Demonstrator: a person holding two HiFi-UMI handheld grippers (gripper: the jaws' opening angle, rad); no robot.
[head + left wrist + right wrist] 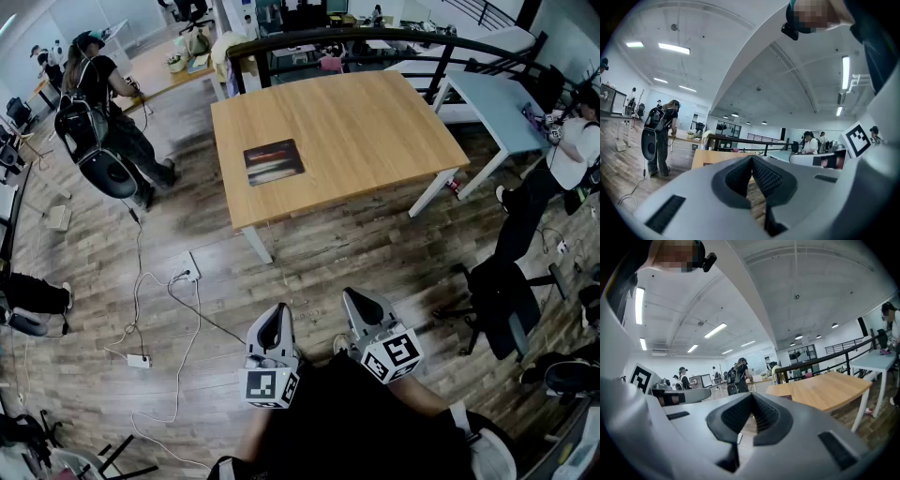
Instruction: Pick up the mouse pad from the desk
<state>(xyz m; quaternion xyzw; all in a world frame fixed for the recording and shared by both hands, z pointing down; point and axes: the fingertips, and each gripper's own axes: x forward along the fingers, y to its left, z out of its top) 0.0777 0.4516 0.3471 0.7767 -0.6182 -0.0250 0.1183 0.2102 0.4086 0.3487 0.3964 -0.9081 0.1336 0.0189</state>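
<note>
Nothing is done yet: the mouse pad (274,161) lies on the counter's (375,131) near-left part, well ahead of you; left gripper (273,327) and right gripper (362,308) have jaws closed, empty

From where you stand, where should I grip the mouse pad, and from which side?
Probably the near edge of the mouse pad, coming from the front side of the desk: it lies flat and thin close to that side, so a low pinch suits.

1 mouse pad (274,161); 1 wood desk (375,131); 2 grippers: L gripper (273,323), R gripper (361,306).
</note>
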